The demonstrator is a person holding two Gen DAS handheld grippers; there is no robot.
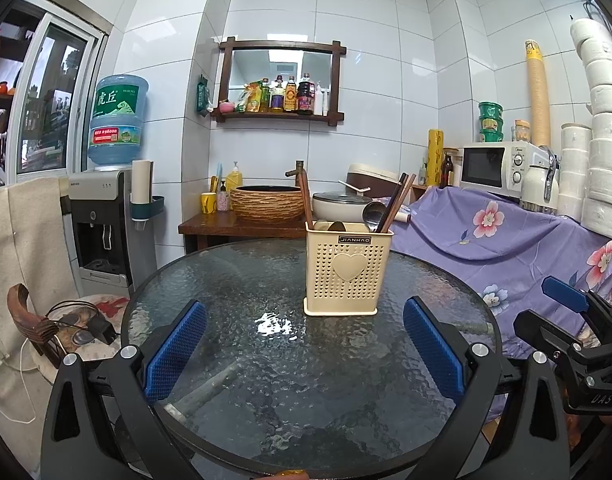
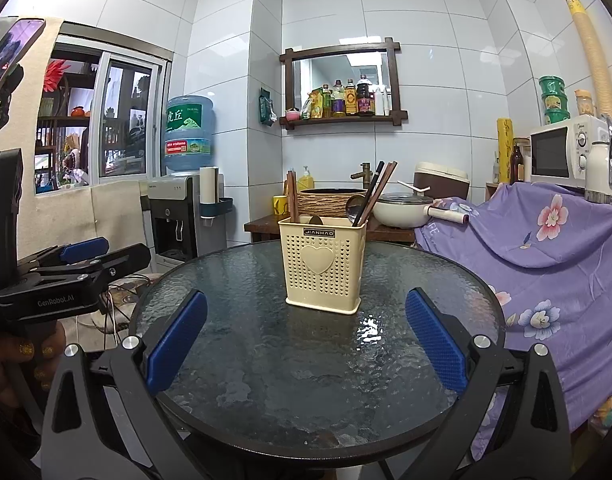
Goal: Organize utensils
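Note:
A cream perforated utensil holder point(image 1: 347, 270) with a heart on its front stands upright on the round glass table point(image 1: 234, 280). It holds dark chopsticks point(image 1: 398, 200), a brown pair point(image 1: 305, 196) and a metal spoon point(image 1: 373, 214). My left gripper point(image 1: 304, 344) is open and empty, short of the holder. In the right wrist view the holder point(image 2: 323, 266) stands ahead of my right gripper point(image 2: 306, 340), which is open and empty. The right gripper also shows at the right edge of the left wrist view point(image 1: 574, 320). The left gripper shows at the left of the right wrist view point(image 2: 86, 256).
A purple floral cloth point(image 1: 506, 248) covers furniture right of the table. A water dispenser point(image 1: 106, 224) stands at the left. A wooden stand behind the table carries a basin point(image 1: 266, 202) and a pot point(image 1: 338, 204). A microwave point(image 1: 502, 166) sits at the back right.

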